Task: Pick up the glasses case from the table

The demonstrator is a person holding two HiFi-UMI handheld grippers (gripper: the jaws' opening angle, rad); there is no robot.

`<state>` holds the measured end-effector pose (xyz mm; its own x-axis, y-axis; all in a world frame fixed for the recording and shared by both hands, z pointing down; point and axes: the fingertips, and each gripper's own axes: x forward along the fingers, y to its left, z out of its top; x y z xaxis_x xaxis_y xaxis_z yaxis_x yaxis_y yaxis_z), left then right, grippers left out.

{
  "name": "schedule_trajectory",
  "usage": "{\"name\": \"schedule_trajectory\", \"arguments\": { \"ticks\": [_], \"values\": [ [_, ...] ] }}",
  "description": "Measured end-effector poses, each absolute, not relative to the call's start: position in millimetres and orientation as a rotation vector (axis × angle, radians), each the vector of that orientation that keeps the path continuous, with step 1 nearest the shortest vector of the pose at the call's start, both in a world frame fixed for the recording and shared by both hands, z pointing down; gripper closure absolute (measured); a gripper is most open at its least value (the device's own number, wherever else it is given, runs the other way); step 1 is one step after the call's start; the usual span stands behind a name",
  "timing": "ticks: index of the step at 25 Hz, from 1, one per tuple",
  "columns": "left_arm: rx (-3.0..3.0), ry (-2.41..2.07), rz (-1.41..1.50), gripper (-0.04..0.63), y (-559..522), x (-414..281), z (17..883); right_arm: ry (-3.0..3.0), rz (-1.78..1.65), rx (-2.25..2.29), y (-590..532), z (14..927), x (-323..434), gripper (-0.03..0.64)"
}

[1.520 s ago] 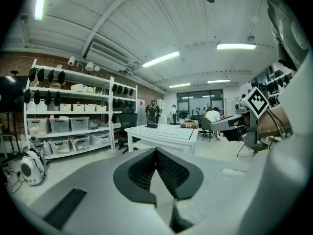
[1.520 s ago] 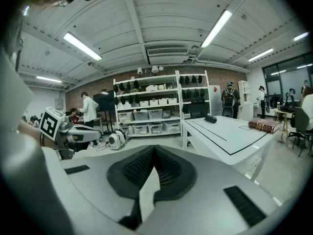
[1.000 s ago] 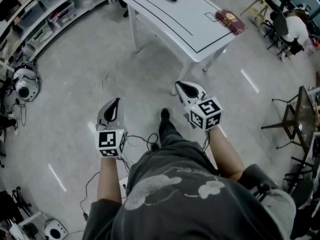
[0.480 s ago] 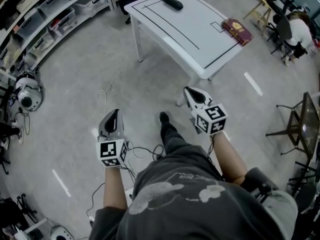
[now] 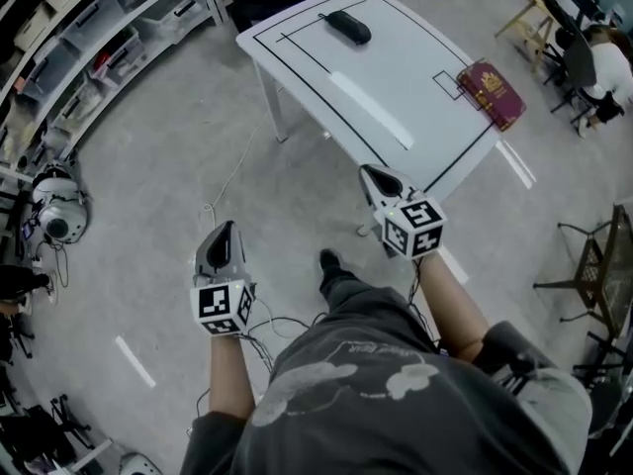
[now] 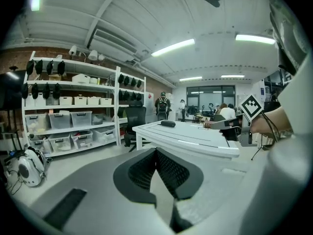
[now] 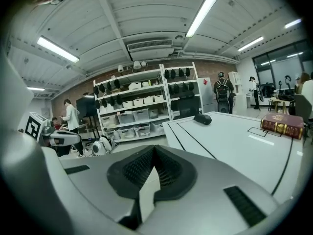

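Note:
The glasses case [image 5: 348,26] is a dark oblong lying at the far end of the white table [image 5: 396,87]; it also shows as the case [image 6: 167,123] and the case [image 7: 202,118]. My left gripper [image 5: 224,232] hangs over the floor, well short of the table, its jaws shut with nothing between them. My right gripper [image 5: 377,178] reaches the table's near edge, also shut and holding nothing. The case lies far ahead of both.
A dark red book [image 5: 489,92] lies on the table's right part. Shelving with bins [image 5: 89,38] runs along the left. Cables [image 5: 232,181] trail over the floor, and a white helmet-like device [image 5: 59,221] sits at left. Chairs and a person [image 5: 603,67] stand at right.
Both grippers and the person have moved toward the table; the table and case lie nearer and larger in the head view. Both pairs of jaws stay shut.

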<state>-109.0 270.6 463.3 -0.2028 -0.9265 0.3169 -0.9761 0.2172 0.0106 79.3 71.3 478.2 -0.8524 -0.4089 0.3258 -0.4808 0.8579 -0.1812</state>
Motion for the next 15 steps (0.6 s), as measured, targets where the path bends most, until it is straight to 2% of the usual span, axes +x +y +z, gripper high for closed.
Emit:
{"name": "schedule_trajectory", "arguments": {
  "ticks": [8,15],
  "values": [
    [1.830,-2.199,0.303,0.592,179.9,-128.6,462.2,-2.764,0.383,0.681,-19.8,473.5,47.3,0.617],
    [1.895,-2.172,0.322,0.592,133.6,-134.5,456.5,-2.750,0.450,0.759,-52.3,478.9,58.0,0.617]
  ]
}}
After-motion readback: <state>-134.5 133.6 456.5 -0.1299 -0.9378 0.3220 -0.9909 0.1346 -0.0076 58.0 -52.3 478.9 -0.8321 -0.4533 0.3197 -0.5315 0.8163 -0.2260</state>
